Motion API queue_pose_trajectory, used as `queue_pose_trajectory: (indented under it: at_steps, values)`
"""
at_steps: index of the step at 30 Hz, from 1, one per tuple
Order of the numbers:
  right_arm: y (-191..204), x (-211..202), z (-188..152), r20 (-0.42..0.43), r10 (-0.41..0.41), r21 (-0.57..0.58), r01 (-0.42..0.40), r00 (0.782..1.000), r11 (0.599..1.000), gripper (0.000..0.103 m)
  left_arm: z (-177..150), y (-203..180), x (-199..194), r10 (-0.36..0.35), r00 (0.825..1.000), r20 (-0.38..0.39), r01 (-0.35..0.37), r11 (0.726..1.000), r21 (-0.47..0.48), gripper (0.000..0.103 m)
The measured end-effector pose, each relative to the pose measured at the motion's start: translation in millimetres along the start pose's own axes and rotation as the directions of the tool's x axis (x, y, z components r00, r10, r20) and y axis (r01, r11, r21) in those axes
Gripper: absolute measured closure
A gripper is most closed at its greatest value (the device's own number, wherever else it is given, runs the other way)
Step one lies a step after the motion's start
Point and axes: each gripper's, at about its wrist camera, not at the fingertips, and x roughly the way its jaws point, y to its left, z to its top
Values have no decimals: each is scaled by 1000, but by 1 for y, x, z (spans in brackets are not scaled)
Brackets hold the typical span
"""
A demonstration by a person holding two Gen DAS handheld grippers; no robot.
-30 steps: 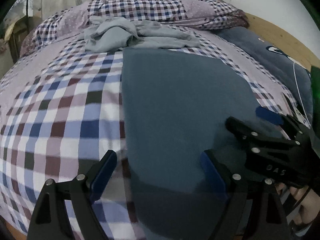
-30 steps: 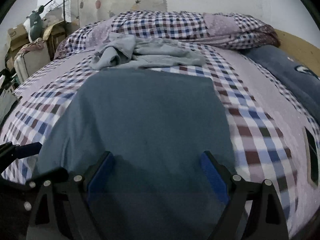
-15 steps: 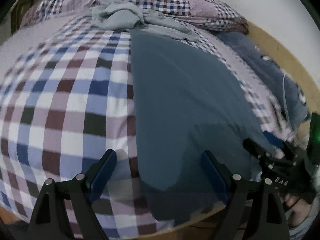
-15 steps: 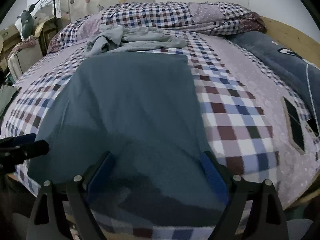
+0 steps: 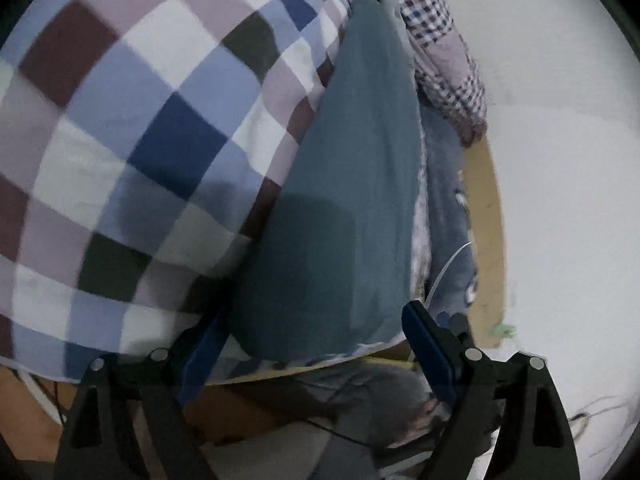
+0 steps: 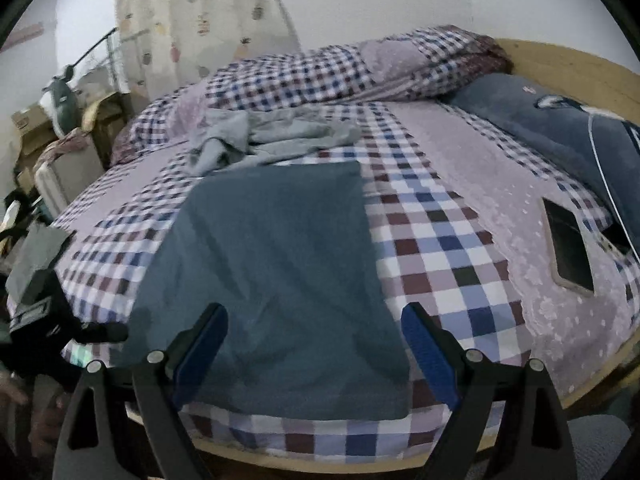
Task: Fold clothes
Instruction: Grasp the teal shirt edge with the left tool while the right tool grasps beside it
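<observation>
Lying flat on the checked bed sheet (image 6: 448, 264) near the foot edge — folded teal garment (image 6: 276, 264), smooth. Beyond it, crumpled grey clothing (image 6: 272, 140) by the pillows. Right tool (image 6: 314, 344) spread wide above the garment's near edge, gripping nothing. Left tool (image 5: 316, 356) likewise spread, empty — tilted at the bed's edge.

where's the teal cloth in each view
Left wrist: the teal cloth runs as a tilted strip from the top centre down to the gap between the fingers, right of the big checks.
Right wrist: it lies flat in the centre, spreading from mid-frame down to the near bed edge between the fingers.
Shared landmark: the grey garment, crumpled just past the cloth's far end; in the left view only a sliver shows at the top edge.
</observation>
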Motion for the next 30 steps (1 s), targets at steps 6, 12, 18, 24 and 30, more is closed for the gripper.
queue_pose_trajectory:
  at_steps: [6,12,18,24,30]
  values:
    - [48,-11,-10,11,100,-222,-95,995,970,12,1,-4,-12,-136,990,31,137,989,-50,14]
    - [110,-6,-38,2,104,-514,-88,995,853,12,5,-4,-13,-150,989,16,151,986,-72,48]
    - [152,1,-69,46,89,-717,-29,995,696,12,5,0,-10,-167,986,0,166,980,-109,86]
    - [181,21,-98,134,44,-845,91,990,527,13,4,-10,-13,-205,978,-23,203,977,-66,96]
    - [191,43,-97,199,-5,-854,177,980,489,55,9,-25,-17,-245,969,-36,245,969,-16,98]
